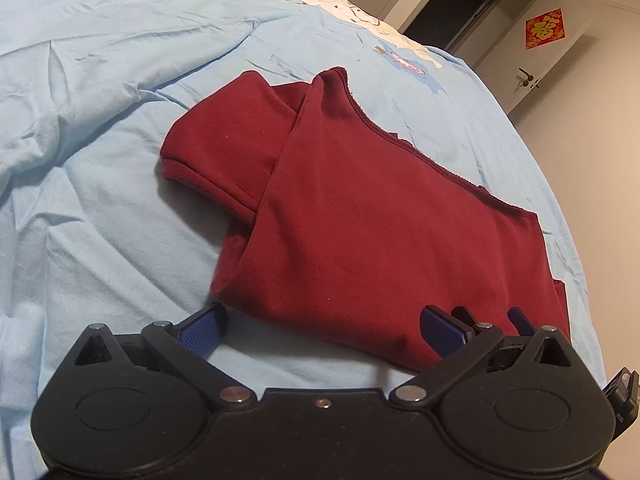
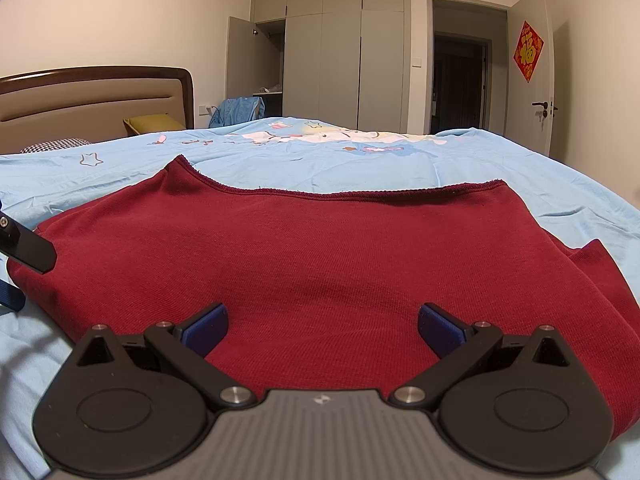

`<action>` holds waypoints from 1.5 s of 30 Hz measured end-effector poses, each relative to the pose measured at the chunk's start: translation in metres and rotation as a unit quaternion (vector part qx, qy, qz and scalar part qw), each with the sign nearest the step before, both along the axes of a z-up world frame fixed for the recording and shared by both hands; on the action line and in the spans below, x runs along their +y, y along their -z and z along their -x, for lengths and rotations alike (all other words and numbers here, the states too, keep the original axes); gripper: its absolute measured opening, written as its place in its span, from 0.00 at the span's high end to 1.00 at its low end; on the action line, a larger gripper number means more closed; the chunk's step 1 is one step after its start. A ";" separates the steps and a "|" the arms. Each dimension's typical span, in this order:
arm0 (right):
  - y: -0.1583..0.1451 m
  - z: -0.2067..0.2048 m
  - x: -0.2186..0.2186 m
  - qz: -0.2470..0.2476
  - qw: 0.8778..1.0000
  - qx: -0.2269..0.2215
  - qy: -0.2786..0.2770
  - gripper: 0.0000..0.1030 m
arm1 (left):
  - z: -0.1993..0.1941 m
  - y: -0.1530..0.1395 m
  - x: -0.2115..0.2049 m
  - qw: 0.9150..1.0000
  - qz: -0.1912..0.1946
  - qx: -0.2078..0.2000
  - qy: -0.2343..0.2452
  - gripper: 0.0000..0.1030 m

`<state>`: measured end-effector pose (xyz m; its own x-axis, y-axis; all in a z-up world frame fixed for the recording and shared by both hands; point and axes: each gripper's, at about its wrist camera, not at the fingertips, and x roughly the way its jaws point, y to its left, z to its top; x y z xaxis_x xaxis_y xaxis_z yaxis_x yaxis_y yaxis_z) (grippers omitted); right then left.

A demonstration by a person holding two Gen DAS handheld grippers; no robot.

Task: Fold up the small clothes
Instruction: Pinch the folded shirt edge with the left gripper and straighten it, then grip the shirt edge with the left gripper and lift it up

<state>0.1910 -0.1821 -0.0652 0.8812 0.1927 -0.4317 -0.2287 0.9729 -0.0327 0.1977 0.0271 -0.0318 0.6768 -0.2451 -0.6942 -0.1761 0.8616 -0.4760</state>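
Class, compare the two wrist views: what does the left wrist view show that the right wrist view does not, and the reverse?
Only the left wrist view shows the garment's short sleeve lying out flat. Only the right wrist view shows the headboard, the open wardrobe and a yellow pillow. Both show the dark red garment on the light blue bedsheet, the red door decoration, and an open gripper: left gripper, right gripper.

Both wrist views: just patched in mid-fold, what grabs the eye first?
The dark red knit garment dominates, lying partly folded on the light blue cartoon-print bedsheet. Both grippers sit open at its near edge: the left gripper by one end, the right gripper over its middle. A red paper decoration hangs on the white door beyond.
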 end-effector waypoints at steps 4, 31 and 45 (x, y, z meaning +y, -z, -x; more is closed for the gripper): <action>0.000 0.000 0.000 0.000 1.000 0.000 0.000 0.00 | -0.007 -0.001 0.001 1.000 -0.005 -0.002 -0.001 0.01; -0.006 -0.003 0.001 0.001 1.000 0.013 -0.002 0.00 | -0.032 0.003 0.014 0.996 0.004 -0.041 -0.080 0.64; -0.043 0.030 -0.019 0.001 0.998 0.066 -0.013 0.00 | -0.033 0.004 0.014 0.996 0.000 -0.036 -0.077 0.63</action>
<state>0.1613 -0.2011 -0.0224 0.8117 0.2133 -0.5437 -0.2557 0.9668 -0.0025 0.2309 0.0407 -0.0356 0.7541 -0.1343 -0.6428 -0.2720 0.8270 -0.4920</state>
